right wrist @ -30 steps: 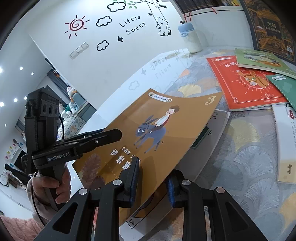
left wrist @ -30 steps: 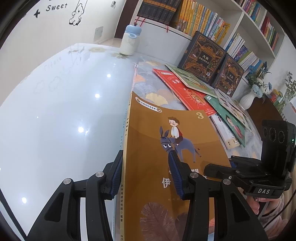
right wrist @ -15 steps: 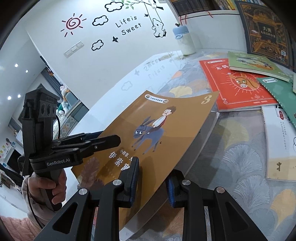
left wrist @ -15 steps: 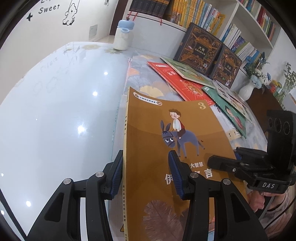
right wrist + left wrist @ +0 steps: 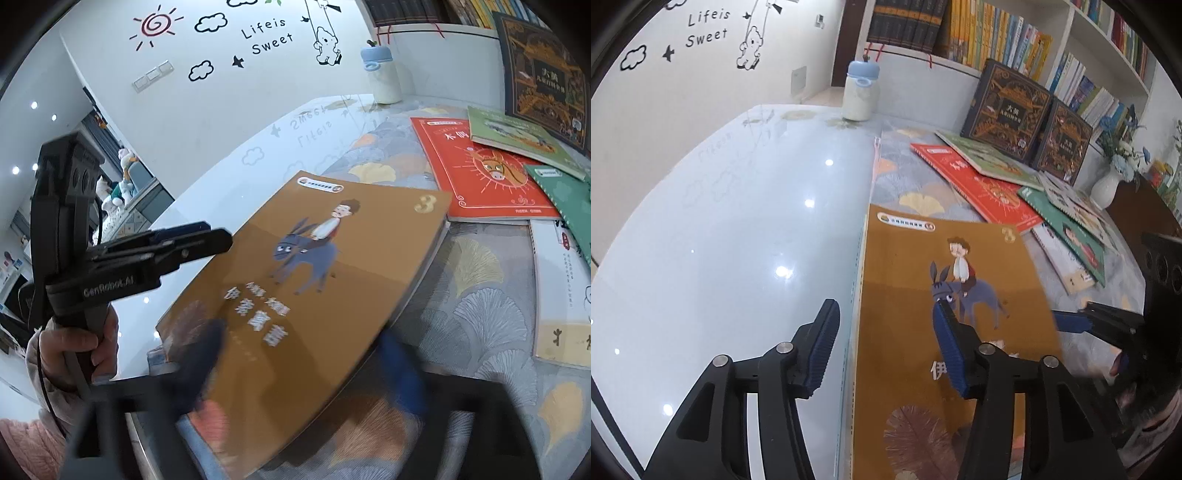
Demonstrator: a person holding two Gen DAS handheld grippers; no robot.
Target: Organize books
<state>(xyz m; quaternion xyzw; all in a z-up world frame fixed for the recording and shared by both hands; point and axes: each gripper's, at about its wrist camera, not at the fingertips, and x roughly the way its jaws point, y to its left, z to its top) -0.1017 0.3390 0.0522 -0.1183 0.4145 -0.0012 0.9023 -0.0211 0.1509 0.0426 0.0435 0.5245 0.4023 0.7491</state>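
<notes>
The left hand-held gripper (image 5: 882, 349) has its jaws opening; the spine edge of the brown book (image 5: 945, 295) lies between them, one blue pad (image 5: 822, 345) stands clear on the white side and the other pad (image 5: 947, 350) is over the cover, and I see no pad pressing on it; the right hand-held gripper (image 5: 303, 365) is also opening, its fingers are blurred and stand wide on both sides of the near corner of the same book, without a grip on it. The brown book, with a boy on a donkey and the number 3 on its cover, lies flat at the border where the glossy white worktop (image 5: 720, 240) meets the leaf-patterned cloth (image 5: 472, 295); a hand (image 5: 79, 350) with a pink sleeve holds the left tool beside this book. Beyond the brown book, a red book (image 5: 484, 177) lies on the cloth, near its far corner; a green picture book (image 5: 517, 133) overlaps the red one; more thin books (image 5: 1071, 236) are spread to the right of the brown book. Further behind the brown book, two dark boxed volumes (image 5: 1027, 114) stand leaning against the bookshelf (image 5: 1015, 37); a bottle with blue lid (image 5: 858, 90) stands at the far end of the worktop; a white vase (image 5: 1106, 190) with flowers is far right.
</notes>
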